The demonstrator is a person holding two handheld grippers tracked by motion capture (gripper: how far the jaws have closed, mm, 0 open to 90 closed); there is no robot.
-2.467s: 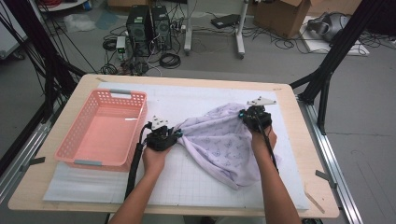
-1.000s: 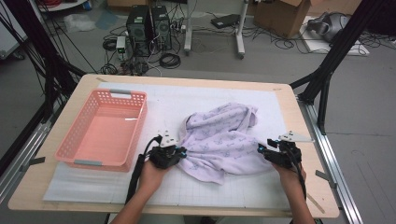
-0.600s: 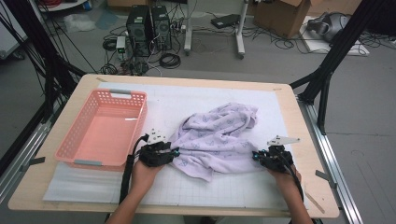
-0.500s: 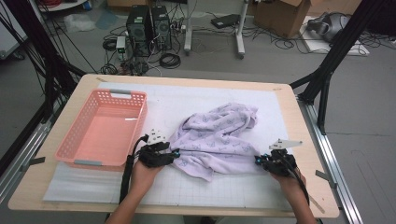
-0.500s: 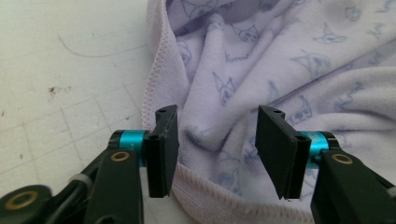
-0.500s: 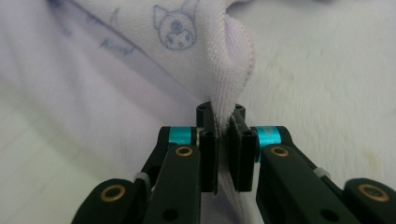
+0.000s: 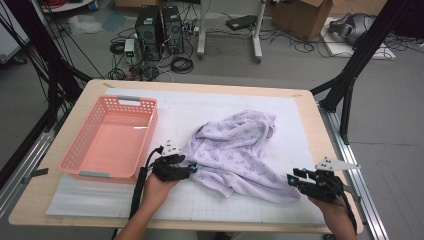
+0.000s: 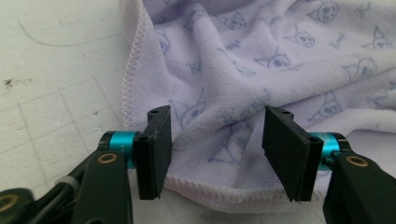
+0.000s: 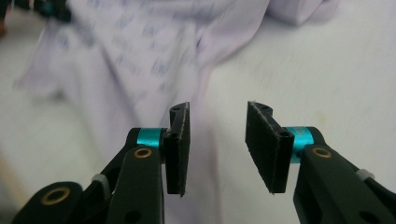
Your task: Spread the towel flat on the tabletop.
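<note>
The towel is pale lilac terry cloth printed with small cat faces, its hem stitched. It lies crumpled on the surface, directly ahead of both grippers. Its long axis runs from the near corner beside the right gripper to the bunched far end. The left gripper stands parted, astride the hem without pinching. The right gripper's jaws have just been opening, with nothing gripped between them.

- The crumpled lilac printed towel covers the middle of the white grid mat.
- The pink slotted plastic basket blocks the left side.
- Bare mat lies open behind the towel and along the near edge.
</note>
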